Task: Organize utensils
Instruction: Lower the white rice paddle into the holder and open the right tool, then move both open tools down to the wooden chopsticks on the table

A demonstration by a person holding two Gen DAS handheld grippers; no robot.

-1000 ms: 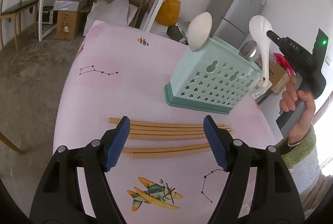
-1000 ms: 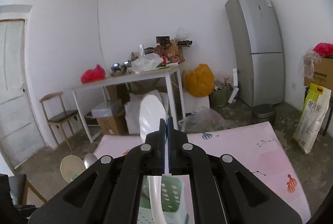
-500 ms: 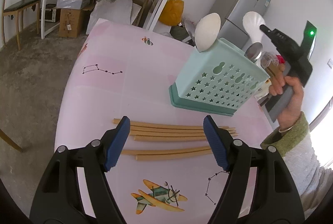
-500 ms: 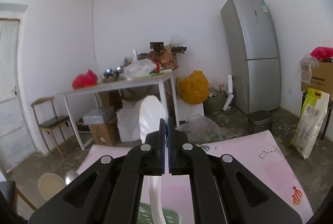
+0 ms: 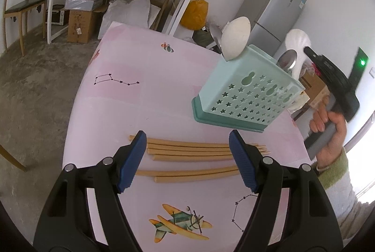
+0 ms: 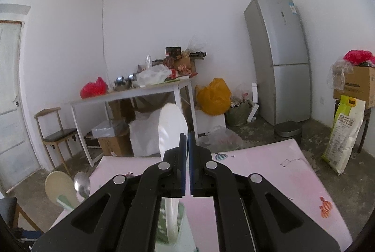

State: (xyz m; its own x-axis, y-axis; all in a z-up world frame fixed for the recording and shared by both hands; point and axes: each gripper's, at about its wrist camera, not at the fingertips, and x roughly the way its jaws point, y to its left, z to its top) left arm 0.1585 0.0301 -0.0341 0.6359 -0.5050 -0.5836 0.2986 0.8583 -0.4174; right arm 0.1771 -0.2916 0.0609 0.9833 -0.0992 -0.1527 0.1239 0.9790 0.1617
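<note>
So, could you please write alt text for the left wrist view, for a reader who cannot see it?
The open left gripper hovers over wooden chopsticks lying on a pink tablecloth. Behind them stands a mint green utensil holder with spoons in it, and the right gripper holds a white spoon above it.
</note>
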